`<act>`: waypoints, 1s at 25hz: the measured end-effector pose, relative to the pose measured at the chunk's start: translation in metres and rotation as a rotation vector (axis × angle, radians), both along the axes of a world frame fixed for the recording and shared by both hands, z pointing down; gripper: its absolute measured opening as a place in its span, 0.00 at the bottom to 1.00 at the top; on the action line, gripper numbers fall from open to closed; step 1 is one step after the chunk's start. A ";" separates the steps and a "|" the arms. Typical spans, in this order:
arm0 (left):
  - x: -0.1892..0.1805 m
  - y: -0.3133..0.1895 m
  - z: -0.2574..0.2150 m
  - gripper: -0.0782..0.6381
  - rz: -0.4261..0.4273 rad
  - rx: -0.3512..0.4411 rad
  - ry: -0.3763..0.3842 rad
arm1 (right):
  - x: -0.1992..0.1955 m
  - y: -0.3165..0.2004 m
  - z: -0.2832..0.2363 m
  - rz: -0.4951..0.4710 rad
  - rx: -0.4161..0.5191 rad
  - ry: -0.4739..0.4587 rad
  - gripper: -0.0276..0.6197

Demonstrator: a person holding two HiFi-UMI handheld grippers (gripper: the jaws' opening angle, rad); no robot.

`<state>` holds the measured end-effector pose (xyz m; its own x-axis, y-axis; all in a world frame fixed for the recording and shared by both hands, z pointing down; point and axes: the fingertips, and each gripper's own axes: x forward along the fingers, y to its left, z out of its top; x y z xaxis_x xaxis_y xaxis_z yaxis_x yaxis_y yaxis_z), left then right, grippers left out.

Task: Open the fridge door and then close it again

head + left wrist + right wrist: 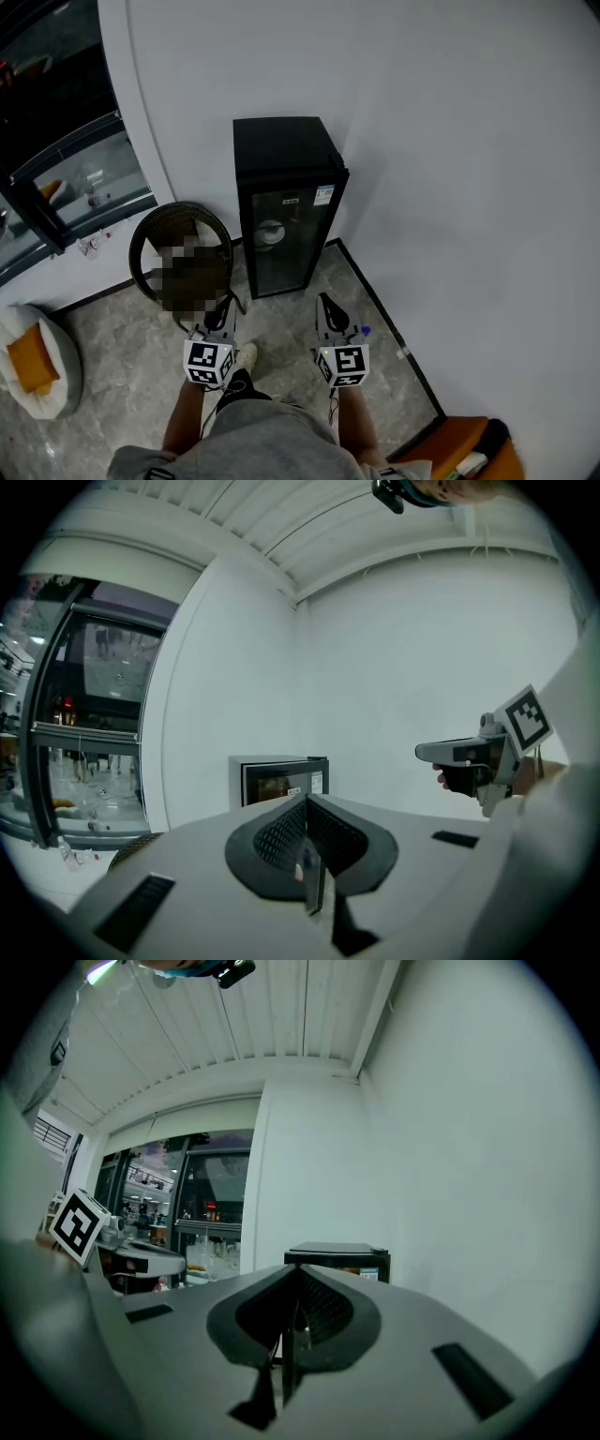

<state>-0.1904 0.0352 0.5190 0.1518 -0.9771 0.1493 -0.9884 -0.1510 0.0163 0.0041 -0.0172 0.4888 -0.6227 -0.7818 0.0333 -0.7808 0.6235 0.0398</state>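
While the fridge stands shut against the wall, well apart from me, I aim my left gripper and right gripper toward its glass door, both clenched empty, since nothing is within reach to grasp.

White walls, grey marble floor, wicker chair.

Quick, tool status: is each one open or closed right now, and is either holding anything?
Left tool: closed, nothing between its jaws.
Right tool: closed, nothing between its jaws.
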 end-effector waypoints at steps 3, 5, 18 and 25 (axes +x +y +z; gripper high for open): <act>-0.019 -0.031 -0.003 0.12 0.009 -0.003 -0.003 | -0.017 -0.026 -0.004 0.009 -0.002 -0.005 0.08; -0.029 -0.052 -0.005 0.12 0.012 -0.004 -0.002 | -0.026 -0.043 -0.004 0.017 -0.008 -0.005 0.08; -0.079 -0.159 -0.004 0.12 0.098 -0.020 0.002 | -0.075 -0.131 0.005 0.100 -0.045 0.015 0.08; -0.100 -0.206 0.003 0.12 0.153 -0.027 -0.002 | -0.095 -0.166 0.009 0.153 -0.056 0.013 0.08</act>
<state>-0.2900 -0.1704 0.5218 0.2978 -0.9383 0.1757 -0.9540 -0.2991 0.0200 -0.0913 -0.1828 0.4981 -0.4958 -0.8641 0.0865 -0.8664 0.4990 0.0191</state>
